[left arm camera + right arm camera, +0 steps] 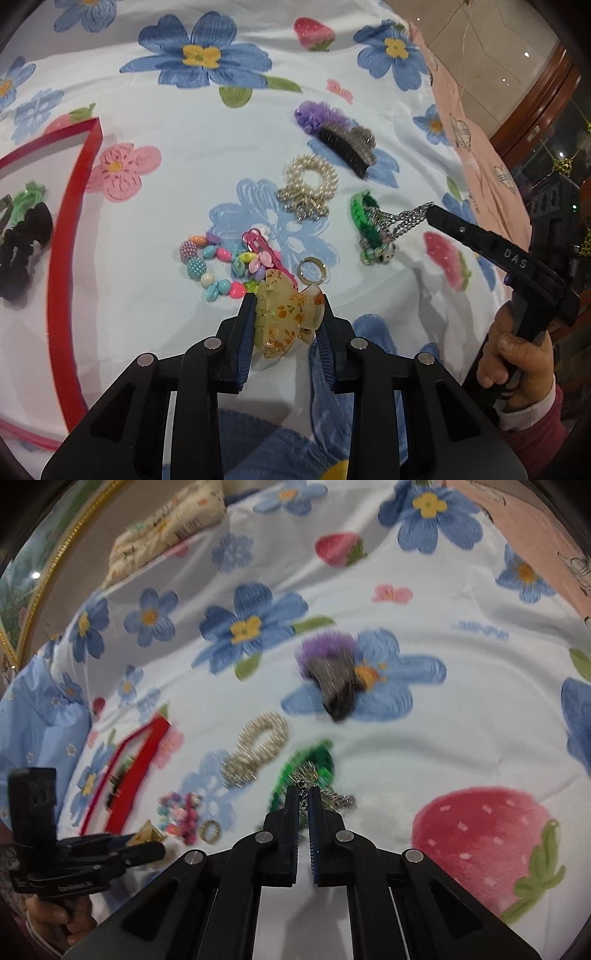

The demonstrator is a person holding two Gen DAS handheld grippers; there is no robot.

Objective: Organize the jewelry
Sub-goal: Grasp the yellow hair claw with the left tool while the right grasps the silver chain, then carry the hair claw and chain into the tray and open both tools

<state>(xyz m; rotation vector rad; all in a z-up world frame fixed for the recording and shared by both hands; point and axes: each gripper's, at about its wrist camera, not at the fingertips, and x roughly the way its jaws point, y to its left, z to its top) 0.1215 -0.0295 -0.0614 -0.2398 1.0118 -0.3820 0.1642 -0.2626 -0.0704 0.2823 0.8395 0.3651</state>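
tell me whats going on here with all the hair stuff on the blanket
A person is sorting jewelry and hair accessories on a flowered blanket with a handheld gripper in each hand. The left gripper is clamped on a translucent amber claw clip. The right gripper is shut on a silver chain tangled with a green braided bracelet. A pearl scrunchie, a beaded bracelet, a ring and a purple hair clip lie loose. A red tray already holds a few dark pieces.

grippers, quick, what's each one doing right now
Left tool: shut on the amber claw clip.
Right tool: shut on the silver chain of the green braided bracelet.
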